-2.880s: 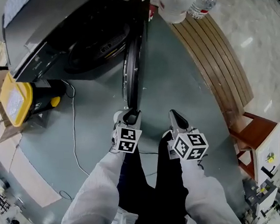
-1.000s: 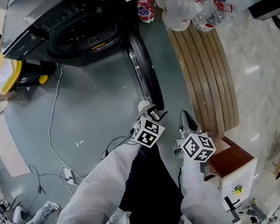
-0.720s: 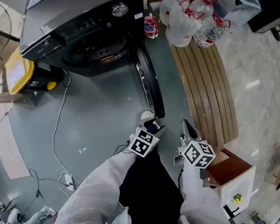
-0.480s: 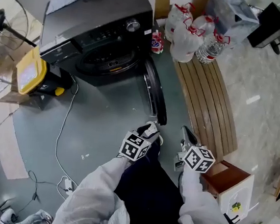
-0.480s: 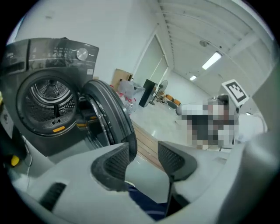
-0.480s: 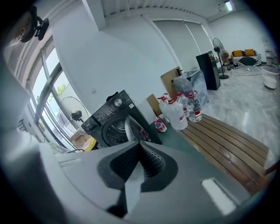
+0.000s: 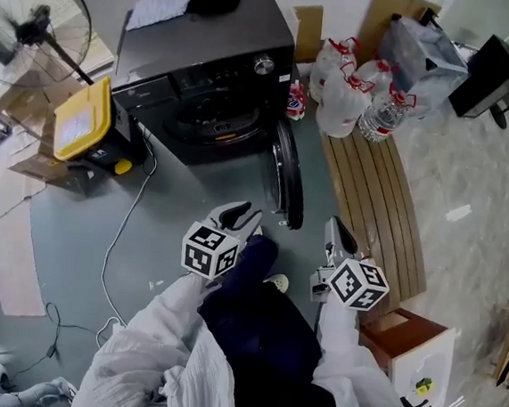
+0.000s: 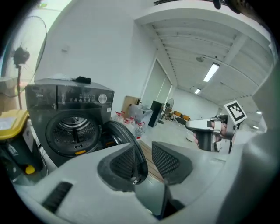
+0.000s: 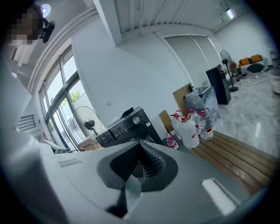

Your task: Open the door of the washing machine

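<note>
Grey-green floor (image 7: 189,228) fills most of the room. Far to the left of the washing machine (image 7: 210,55) stands a fan (image 7: 39,21). A yellow box (image 7: 83,123) sits just beside the machine's left side. The dark washing machine is at the back of the room. Its round door (image 7: 288,179) is wide open, swung out to the right of the drum hole. In front of the machine, 2 grippers are up in the air.

The left gripper (image 7: 245,211) is near the open door. Its jaws are partly apart with nothing between them, and they have just been closing. The right gripper (image 7: 333,225) is on the other side of the door. Its jaws are pressed together and hold nothing.

To the right of the washing machine stand some water bottles (image 7: 345,95). Wooden slats (image 7: 375,210) run from them toward the person.
</note>
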Available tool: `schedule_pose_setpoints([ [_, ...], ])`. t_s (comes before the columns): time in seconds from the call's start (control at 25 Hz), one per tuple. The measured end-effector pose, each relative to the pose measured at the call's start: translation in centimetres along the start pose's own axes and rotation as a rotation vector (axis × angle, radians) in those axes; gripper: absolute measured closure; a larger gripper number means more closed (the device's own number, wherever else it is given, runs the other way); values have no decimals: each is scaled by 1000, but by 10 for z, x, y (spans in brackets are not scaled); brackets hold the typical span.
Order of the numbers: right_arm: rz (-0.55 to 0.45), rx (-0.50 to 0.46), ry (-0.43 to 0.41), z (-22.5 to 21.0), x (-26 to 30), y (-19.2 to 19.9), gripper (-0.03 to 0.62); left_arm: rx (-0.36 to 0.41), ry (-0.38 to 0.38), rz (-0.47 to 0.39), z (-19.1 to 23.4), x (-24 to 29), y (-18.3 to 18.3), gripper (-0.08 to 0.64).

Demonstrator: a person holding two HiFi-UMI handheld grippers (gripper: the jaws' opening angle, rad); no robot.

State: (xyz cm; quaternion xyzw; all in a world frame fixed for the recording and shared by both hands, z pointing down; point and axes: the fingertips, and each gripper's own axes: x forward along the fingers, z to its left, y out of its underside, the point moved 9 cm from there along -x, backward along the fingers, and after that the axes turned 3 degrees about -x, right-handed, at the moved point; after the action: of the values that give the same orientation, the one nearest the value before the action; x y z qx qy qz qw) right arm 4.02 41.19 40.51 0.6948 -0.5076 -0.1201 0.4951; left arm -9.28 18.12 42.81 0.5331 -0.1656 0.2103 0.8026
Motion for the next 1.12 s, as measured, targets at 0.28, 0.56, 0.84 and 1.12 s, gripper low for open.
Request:
schedule_pose_setpoints([
  [0.28, -79, -175, -25, 38, -14, -30, 586, 40, -26, -137, 5, -34, -37, 514],
  [0.56, -49, -222, -59, 65, 5, -40, 586, 83, -59, -176, 34, -64, -61, 561],
  [0.84, -1, -290, -62, 88, 22, -34, 586, 78, -92, -187, 61, -93, -56, 561],
  [1.12, 3, -298, -80, 108, 35, -24, 586, 66, -81, -205, 75, -112, -49, 561],
])
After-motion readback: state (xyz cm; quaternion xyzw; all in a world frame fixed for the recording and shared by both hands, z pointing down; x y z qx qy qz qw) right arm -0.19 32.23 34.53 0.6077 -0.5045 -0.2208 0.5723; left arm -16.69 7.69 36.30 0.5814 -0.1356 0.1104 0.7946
